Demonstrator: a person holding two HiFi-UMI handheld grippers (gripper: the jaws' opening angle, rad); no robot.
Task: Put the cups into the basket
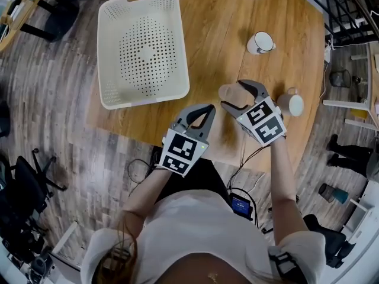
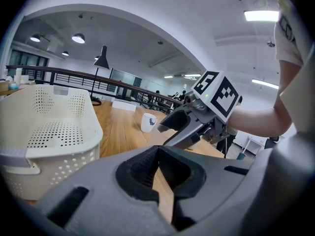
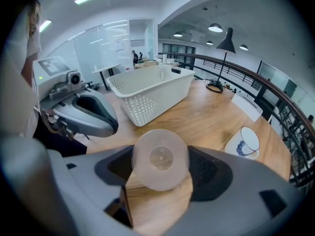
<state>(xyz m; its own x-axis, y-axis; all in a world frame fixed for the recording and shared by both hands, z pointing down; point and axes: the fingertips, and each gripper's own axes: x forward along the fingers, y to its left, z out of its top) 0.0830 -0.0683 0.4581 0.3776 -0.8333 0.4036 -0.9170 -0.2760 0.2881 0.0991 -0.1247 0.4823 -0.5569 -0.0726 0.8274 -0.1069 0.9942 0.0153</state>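
Note:
My right gripper (image 1: pixel 232 94) is shut on a translucent plastic cup (image 1: pixel 225 90) and holds it above the wooden table (image 1: pixel 213 16); in the right gripper view the cup's round base (image 3: pixel 160 156) sits between the pads. My left gripper (image 1: pixel 207 109) hangs shut and empty just left of it, over the table's near edge. A white cup with a blue print (image 1: pixel 260 42) stands further back. Another pale cup (image 1: pixel 291 104) lies on its side right of the right gripper. The white perforated basket (image 1: pixel 142 96) stands empty at the table's left.
The basket (image 3: pixel 152 90) is ahead and left of the held cup, and the printed cup (image 3: pixel 244 142) is to the right. The left gripper view shows the basket (image 2: pixel 49 132) close on its left. Chairs, cables and wooden floor surround the table.

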